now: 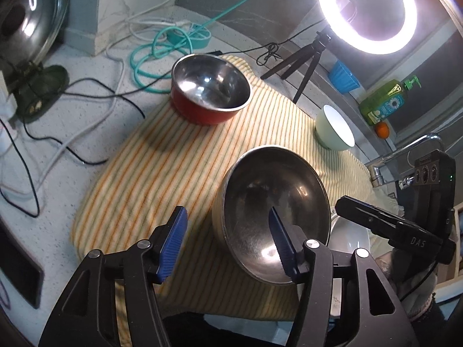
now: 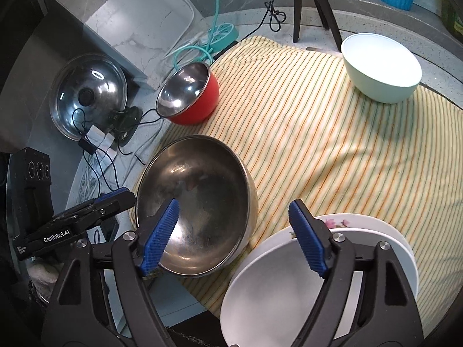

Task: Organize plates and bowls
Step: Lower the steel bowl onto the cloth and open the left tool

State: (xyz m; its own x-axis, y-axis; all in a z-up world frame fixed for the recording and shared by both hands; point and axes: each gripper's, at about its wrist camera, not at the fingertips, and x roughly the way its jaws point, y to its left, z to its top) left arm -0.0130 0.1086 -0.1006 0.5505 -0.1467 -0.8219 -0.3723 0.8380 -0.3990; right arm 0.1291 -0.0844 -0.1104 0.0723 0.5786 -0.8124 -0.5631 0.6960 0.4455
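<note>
A large steel bowl [image 1: 275, 211] [image 2: 196, 211] sits tilted on the near part of a striped cloth [image 1: 173, 159] [image 2: 332, 144]. My left gripper [image 1: 228, 243] is open: one finger is inside the bowl, the other is outside its left wall, and neither pad touches it. My right gripper [image 2: 234, 237] is open as well, straddling the bowl's right rim, with one finger over the bowl and the other over two stacked white plates [image 2: 289, 274]. A red bowl with a steel inside [image 1: 211, 89] [image 2: 188, 92] and a pale green bowl [image 1: 334, 128] [image 2: 382, 69] stand at the cloth's far side.
A ring light [image 1: 367, 11] on a tripod [image 2: 312, 5] stands behind the cloth. Loose cables [image 1: 150, 55] and a glass pot lid [image 1: 31, 20] [image 2: 89, 92] crowd the counter's left. A blue cup [image 1: 345, 76], a green soap bottle [image 1: 385, 101] and a tap [image 1: 405, 153] are on the right.
</note>
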